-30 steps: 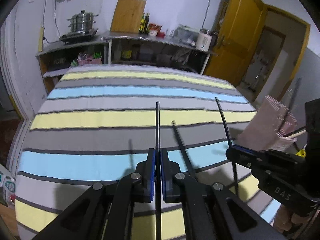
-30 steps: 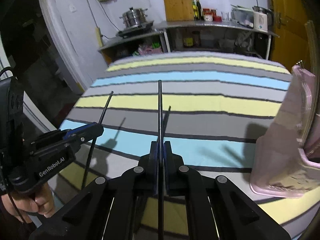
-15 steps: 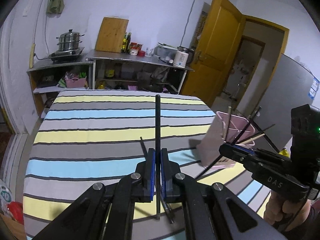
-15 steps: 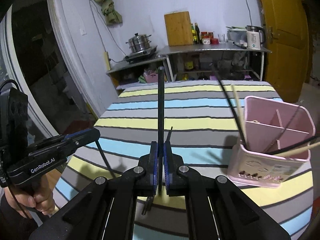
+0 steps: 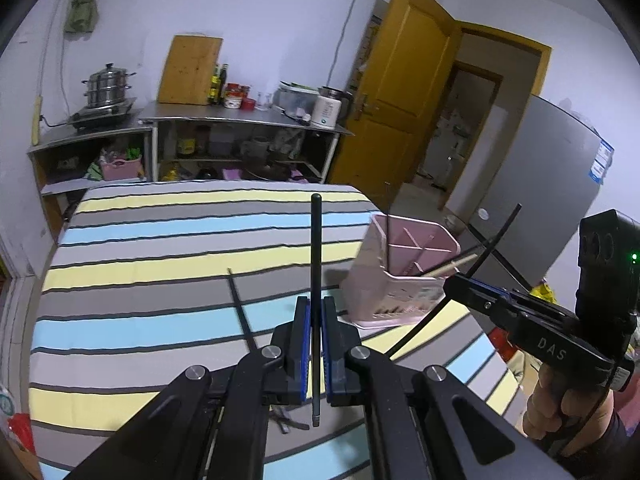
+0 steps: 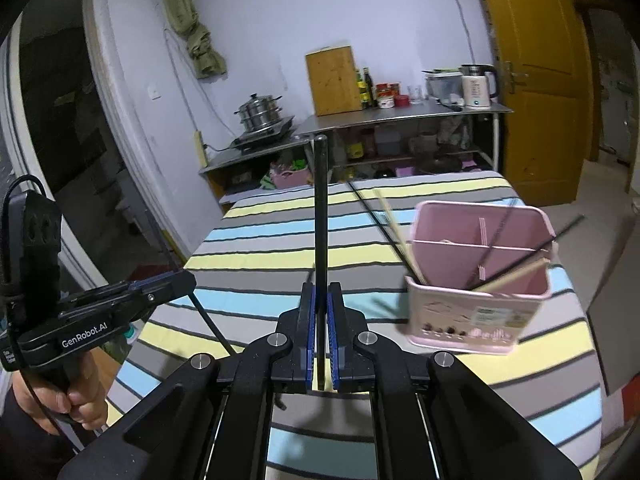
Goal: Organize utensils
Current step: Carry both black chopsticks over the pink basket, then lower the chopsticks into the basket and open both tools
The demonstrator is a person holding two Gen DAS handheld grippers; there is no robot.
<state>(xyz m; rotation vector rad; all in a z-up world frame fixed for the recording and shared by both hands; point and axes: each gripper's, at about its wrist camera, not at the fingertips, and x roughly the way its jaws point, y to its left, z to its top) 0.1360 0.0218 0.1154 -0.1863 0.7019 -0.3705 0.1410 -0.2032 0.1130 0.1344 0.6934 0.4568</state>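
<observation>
My left gripper (image 5: 316,308) is shut on a black chopstick (image 5: 316,248) that sticks up and forward, held above the striped tablecloth (image 5: 140,280). My right gripper (image 6: 321,292) is shut on a second black chopstick (image 6: 321,200). A pink divided utensil holder (image 6: 476,312) stands on the table to the right of both grippers and holds several black and wooden chopsticks. In the left wrist view the holder (image 5: 384,292) is right of my fingers, with the right gripper (image 5: 460,284) beside it. In the right wrist view the left gripper (image 6: 176,280) is at the left. A loose black chopstick (image 5: 240,308) lies on the cloth.
A steel counter (image 5: 240,120) with a steamer pot (image 5: 106,88), a cutting board (image 5: 190,70) and a kettle (image 6: 476,86) stands behind the table. A yellow door (image 5: 396,100) and a grey fridge (image 5: 532,184) are at the right. The table's right edge runs just past the holder.
Both grippers have risen and drawn back from the cloth, each still holding its chopstick. The pink holder, cut off at the right edge before, now shows whole.
</observation>
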